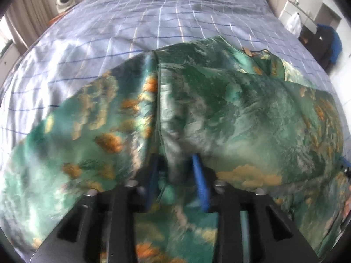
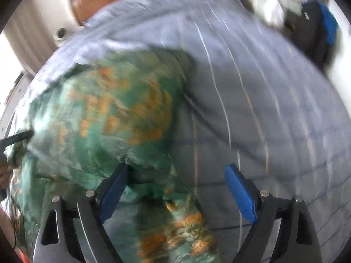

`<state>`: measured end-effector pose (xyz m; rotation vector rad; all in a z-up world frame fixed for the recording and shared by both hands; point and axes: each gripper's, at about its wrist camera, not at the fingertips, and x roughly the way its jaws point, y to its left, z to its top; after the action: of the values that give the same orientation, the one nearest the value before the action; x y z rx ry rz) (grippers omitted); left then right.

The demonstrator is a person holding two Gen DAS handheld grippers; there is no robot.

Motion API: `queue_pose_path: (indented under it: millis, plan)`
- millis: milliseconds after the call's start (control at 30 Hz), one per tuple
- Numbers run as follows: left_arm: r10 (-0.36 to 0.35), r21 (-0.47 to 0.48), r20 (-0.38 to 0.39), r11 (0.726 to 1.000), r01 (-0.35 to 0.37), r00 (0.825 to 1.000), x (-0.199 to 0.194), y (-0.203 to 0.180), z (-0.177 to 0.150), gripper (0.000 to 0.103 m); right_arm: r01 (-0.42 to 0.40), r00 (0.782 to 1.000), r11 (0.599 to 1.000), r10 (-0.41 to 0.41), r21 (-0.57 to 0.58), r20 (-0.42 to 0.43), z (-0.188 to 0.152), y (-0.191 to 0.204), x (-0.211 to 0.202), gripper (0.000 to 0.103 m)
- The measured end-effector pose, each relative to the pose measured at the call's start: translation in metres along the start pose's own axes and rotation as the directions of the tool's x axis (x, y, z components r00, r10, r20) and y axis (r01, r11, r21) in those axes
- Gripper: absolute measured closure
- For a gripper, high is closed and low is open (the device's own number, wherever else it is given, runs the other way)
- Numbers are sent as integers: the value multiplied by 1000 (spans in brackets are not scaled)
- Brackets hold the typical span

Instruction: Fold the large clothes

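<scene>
1. Blue pads [image 1: 198,179] of our left hand-held gripper [image 1: 175,175] are sitting nearest the lens, standing apart with a bunched ridge of the garment [image 1: 219,109] between them; we cannot tell whether they are pressing on it.
2. We are working over the bed [image 1: 153,17], where the green and orange garment is lying crumpled across the blue checked sheet [image 2: 263,109].
3. Our right hand-held gripper [image 2: 175,173] is standing wide apart, holding nothing; its left pad [image 2: 114,192] is touching the cloth edge, and its right pad is hanging over bare sheet.
4. We are judging this as a release and regrasp between folds, with the garment not yet flat.
5. Next, we are expecting to need both hand-held grippers on one free edge, then a level lift across.
</scene>
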<state>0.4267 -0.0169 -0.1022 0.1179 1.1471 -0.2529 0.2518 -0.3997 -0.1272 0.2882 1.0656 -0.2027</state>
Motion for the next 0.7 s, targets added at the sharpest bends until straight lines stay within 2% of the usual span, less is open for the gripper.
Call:
queue_pose_path:
  millis: [67, 100, 167, 267, 400, 567, 700]
  plan:
    - [74, 16, 54, 997, -75, 996, -19, 10, -7, 23, -12, 999, 998, 10, 66, 32, -9, -7, -12, 16]
    - [91, 25, 82, 995, -93, 993, -30, 17, -11, 21, -1, 999, 998, -2, 69, 48, -14, -7, -21, 16]
    - [79, 26, 102, 996, -82, 992, -52, 40, -27, 21, 13, 996, 999, -17, 52, 85, -27, -6, -49, 16]
    - [63, -13, 125, 998, -62, 990, -80, 75, -59, 19, -65, 986, 997, 58, 44, 156, -53, -4, -93, 15]
    - [64, -119, 147, 992, -46, 987, -116, 137, -116, 16, -132, 964, 991, 123, 26, 234, -99, 13, -140, 15]
    - [124, -282, 138, 956, -81, 983, -146, 223, -179, 10, -209, 946, 978, 200, 6, 257, -160, 53, -160, 15]
    - [182, -394, 122, 911, -121, 976, -159, 280, -212, 4, -261, 937, 965, 259, -22, 233, -185, 88, -164, 15]
